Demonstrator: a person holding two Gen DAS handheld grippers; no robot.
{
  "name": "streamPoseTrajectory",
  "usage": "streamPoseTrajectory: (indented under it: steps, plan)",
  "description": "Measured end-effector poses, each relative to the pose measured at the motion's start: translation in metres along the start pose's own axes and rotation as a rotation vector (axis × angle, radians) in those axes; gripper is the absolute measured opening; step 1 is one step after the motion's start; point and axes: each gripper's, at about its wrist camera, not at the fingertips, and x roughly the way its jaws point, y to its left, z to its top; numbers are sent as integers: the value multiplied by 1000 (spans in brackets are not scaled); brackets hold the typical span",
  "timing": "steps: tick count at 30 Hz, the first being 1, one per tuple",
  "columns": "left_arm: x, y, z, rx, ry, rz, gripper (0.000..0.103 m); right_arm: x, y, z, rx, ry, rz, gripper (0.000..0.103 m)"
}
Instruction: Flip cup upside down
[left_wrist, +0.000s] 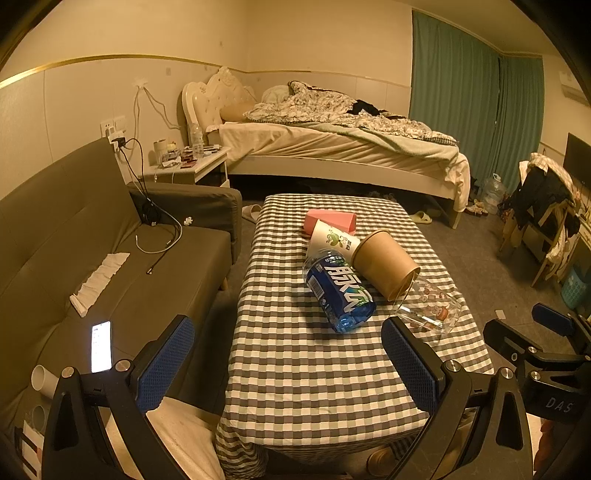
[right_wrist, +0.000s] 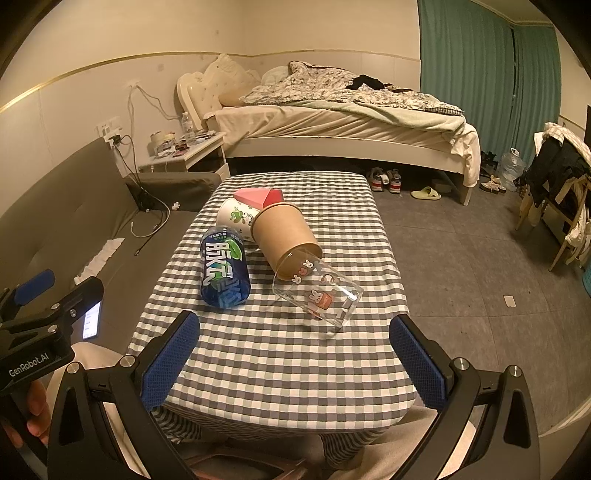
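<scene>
We see glass cup (right_wrist: 318, 295) on side beside brown paper cup (right_wrist: 286, 245), axis slanting toward right claw (right_wrist: 295, 360) (nearer, wide open, empty); left claw (left_wrist: 288, 363) likewise.

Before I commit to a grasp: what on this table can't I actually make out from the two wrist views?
- Clear glass, right wrist view: transparent walls blur its rim.
- Brown paper cup, both views: its mouth sits behind the glass.
- White printed cup, left wrist view: partly hidden by the blue bottle and brown cup.
- Pink box: front covered by the cups.
</scene>
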Motion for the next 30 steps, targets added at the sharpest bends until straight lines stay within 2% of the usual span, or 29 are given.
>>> streamPoseTrajectory:
  steps: [12, 21, 26, 30]
  plan:
    - [2, 0, -1, 2, 4, 2, 103, 3, 2, 3, -9, 5, 3, 103]
    - [17, 3, -4, -18, 36, 2, 103, 10, 1, 6, -20, 12, 0, 103]
    - [31, 2, 5, -26, 62, 3, 103, 24, 2, 13, -29, 39, 24, 103]
    - [55, 12, 26, -55, 76, 25, 103, 44, 5, 36, -86, 70, 42, 103]
